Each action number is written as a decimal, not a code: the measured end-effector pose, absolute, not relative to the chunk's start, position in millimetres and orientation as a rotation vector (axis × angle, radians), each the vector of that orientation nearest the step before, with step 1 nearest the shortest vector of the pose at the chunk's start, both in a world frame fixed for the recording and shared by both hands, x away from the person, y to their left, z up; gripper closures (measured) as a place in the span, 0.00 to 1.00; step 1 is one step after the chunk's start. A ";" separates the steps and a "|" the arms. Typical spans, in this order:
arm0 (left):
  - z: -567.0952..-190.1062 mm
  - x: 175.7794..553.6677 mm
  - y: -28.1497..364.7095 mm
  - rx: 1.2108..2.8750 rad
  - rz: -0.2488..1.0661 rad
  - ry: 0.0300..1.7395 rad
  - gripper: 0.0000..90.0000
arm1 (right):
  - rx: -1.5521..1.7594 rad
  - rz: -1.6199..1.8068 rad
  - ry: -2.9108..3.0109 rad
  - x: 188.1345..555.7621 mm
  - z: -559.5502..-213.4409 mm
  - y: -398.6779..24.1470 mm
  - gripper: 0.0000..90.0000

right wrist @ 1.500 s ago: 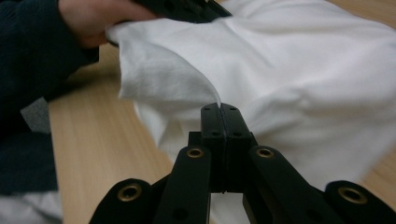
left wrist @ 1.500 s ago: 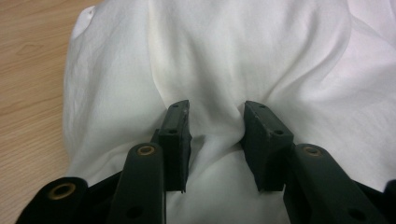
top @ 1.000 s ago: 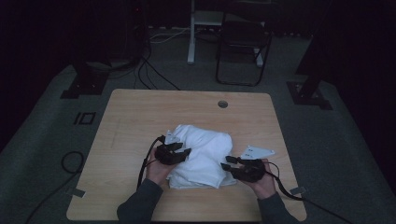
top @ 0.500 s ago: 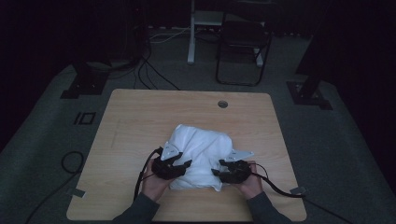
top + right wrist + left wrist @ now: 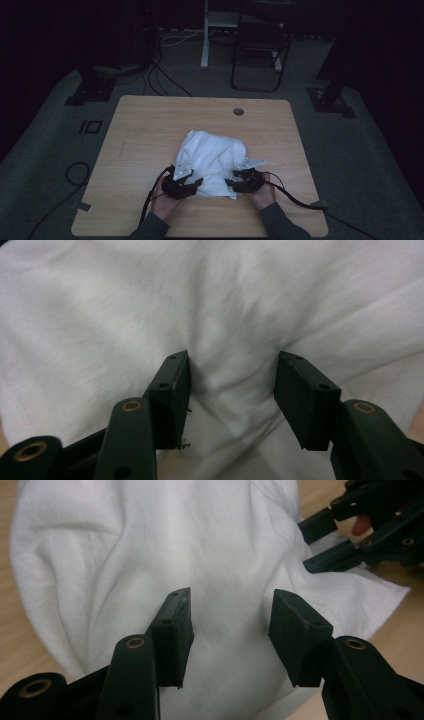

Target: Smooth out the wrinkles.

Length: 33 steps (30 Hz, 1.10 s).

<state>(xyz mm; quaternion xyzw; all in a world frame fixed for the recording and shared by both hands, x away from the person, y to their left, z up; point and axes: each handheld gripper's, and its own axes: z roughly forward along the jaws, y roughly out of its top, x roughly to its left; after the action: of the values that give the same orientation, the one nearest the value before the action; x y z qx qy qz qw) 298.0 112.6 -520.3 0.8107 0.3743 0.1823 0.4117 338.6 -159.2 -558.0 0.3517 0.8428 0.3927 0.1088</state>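
- Two grippers work one white cloth (image 5: 212, 160) on a wooden table (image 5: 150, 125); the cloth sits crumpled at the near middle of the tabletop.
- Left gripper (image 5: 192, 182): at the cloth's near-left edge, pointing right and far into the fabric. Jaws have just been closing a little and stand apart, with cloth lying between and under them; pads not pressing on it in the left gripper view (image 5: 230, 617).
- Right gripper (image 5: 231, 183): at the cloth's near-right edge, pointing left into the fabric. Jaws apart in the right gripper view (image 5: 232, 377), with a raised fold of cloth between them; left pad close to the fold, can't confirm contact.
- Left gripper view also picks up the right gripper (image 5: 320, 542) far right, its jaws over the cloth's edge.
- A flat cloth corner (image 5: 380, 592) sticks out on the right, resting on the wood.
- Both hands, left (image 5: 167, 202) and right (image 5: 262, 195), come in from the near edge.
- Round cable hole (image 5: 238, 111) sits far right on the table, well apart from the cloth.
- Beyond the table: a dark chair (image 5: 260, 45) on grey floor.
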 end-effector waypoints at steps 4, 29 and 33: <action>-519.8 314.9 116.7 2.014 0.488 0.986 0.57 | 1.059 1.151 2.445 354.7 -557.6 -150.0 0.53; -517.4 380.9 111.9 1.949 0.495 1.068 0.54 | 1.271 1.157 2.287 428.0 -554.8 -145.5 0.51; -515.6 379.5 112.7 1.941 0.491 1.067 0.53 | 1.261 1.161 2.288 427.9 -553.4 -146.5 0.50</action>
<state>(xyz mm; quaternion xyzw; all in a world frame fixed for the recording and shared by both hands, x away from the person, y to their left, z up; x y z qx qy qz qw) 379.5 112.7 -515.6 0.7753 0.4261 0.1963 0.4228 427.9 -146.5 -553.4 0.4366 0.7923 0.4021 0.1412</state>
